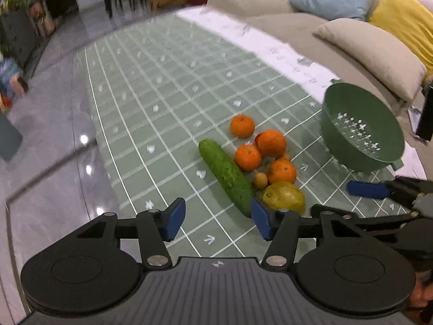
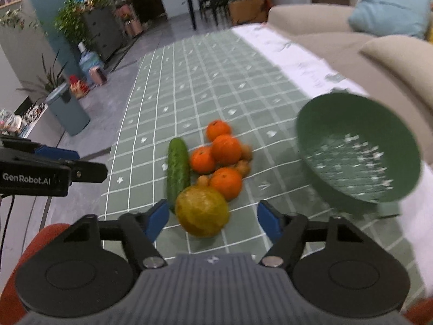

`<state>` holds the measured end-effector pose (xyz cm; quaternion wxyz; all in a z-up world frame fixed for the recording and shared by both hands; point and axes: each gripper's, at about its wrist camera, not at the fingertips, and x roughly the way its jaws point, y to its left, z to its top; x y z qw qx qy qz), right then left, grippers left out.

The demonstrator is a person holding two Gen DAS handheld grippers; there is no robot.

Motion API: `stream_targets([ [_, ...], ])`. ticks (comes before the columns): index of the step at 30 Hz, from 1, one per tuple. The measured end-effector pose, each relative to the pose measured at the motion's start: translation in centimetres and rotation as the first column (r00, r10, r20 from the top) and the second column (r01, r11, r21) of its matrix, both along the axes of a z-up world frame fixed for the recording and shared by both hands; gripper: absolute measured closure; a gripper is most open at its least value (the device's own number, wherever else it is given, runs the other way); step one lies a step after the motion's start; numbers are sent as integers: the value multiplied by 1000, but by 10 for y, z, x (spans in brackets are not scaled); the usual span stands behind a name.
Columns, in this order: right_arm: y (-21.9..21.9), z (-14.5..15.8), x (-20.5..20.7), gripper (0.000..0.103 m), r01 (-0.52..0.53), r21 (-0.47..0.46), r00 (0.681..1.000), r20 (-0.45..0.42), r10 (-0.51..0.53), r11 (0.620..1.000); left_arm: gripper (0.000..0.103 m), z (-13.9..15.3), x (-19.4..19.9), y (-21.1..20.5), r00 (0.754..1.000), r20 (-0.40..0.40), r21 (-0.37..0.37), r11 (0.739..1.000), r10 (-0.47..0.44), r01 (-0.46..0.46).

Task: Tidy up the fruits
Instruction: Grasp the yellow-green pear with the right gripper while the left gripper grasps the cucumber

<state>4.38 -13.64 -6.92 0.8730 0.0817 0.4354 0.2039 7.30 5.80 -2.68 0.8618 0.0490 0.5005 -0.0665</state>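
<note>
So on the green checked tablecloth [image 1: 167, 86] there's four oranges [image 1: 271, 143], one cucumber [image 1: 226, 174], one yellow-green fruit [image 2: 201, 211] and a few small brown ones bunched together, one green colander [image 1: 361, 130] just right. Left gripper [image 1: 219, 220] and right gripper [image 2: 212, 219] both spread wide, holding nothing.

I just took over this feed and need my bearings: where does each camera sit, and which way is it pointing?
Left wrist: sits on the left gripper, open, looking along the green grid-patterned tablecloth at the long green cucumber; the right gripper's blue fingertip shows at right.
Right wrist: sits on the right gripper, open, facing the round yellow-green fruit; the left gripper shows at left.
Both share the cucumber, four oranges and the green perforated plastic colander.
</note>
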Motion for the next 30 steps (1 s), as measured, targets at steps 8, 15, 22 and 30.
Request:
stream_targets([
  [8, 25, -36, 40, 37, -41, 26, 992, -119, 44, 999, 37, -34, 29, 15, 990, -133, -76, 996, 37, -47],
  [15, 34, -56, 61, 36, -41, 49, 982, -183, 49, 998, 37, -49, 44, 12, 986, -164, -97, 994, 33, -50],
  [22, 29, -61, 65, 35, -46, 89, 973, -219, 65, 995, 34, -66, 61, 1, 981, -189, -135, 989, 34, -60],
  [30, -12, -41, 58, 36, 1, -43, 983, -181, -9, 999, 34, -77, 88, 2, 975, -184, -126, 980, 127, -152],
])
